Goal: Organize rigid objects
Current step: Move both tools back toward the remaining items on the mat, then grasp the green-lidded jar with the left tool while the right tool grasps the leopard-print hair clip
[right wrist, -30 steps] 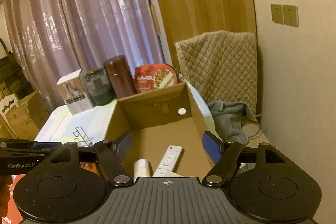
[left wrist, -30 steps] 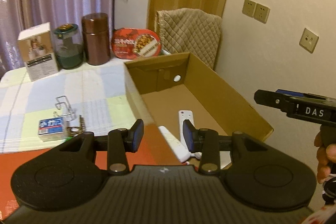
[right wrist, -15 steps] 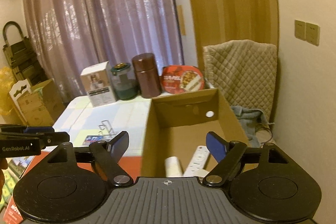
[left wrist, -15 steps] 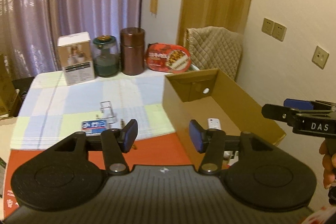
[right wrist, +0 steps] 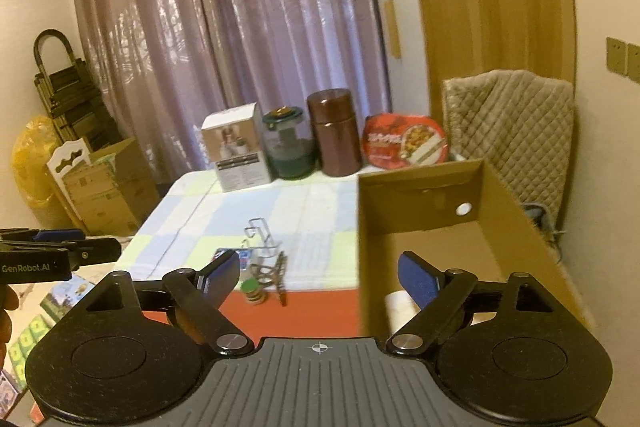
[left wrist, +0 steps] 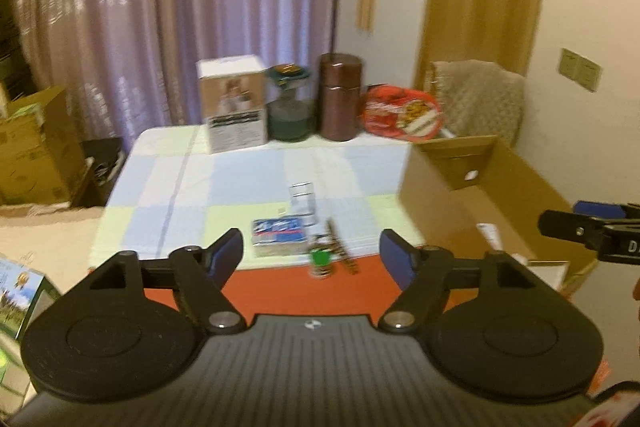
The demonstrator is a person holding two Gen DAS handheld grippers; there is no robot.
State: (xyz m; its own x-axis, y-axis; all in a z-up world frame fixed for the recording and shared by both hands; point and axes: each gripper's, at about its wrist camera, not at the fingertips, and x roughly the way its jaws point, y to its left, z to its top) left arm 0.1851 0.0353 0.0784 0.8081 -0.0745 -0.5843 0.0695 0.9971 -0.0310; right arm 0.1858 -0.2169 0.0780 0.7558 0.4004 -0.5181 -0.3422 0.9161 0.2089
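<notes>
An open cardboard box (left wrist: 496, 187) (right wrist: 420, 203) stands at the table's right end, with a white roll (right wrist: 400, 307) and a white remote (left wrist: 490, 231) inside. Near the table's front edge lie a small blue box (left wrist: 280, 233), a green-capped piece (left wrist: 320, 261) (right wrist: 251, 291), a dark clip (right wrist: 276, 273) and a wire stand (left wrist: 303, 201) (right wrist: 260, 235). My left gripper (left wrist: 311, 255) hovers in front of these, its jaws opening with nothing between them. My right gripper (right wrist: 320, 271) is level with the box's left wall, jaws also opening and empty.
At the table's back stand a white carton (left wrist: 236, 103), a green jar (left wrist: 289, 103), a brown canister (left wrist: 338, 97) and a red food bowl (left wrist: 402, 111). A quilted chair (right wrist: 512, 123) is behind the box. Cardboard boxes (right wrist: 108, 183) sit on the floor at left.
Both grippers drew back from the cardboard box and swung left toward the small items on the table. Both pairs of jaws spread wider.
</notes>
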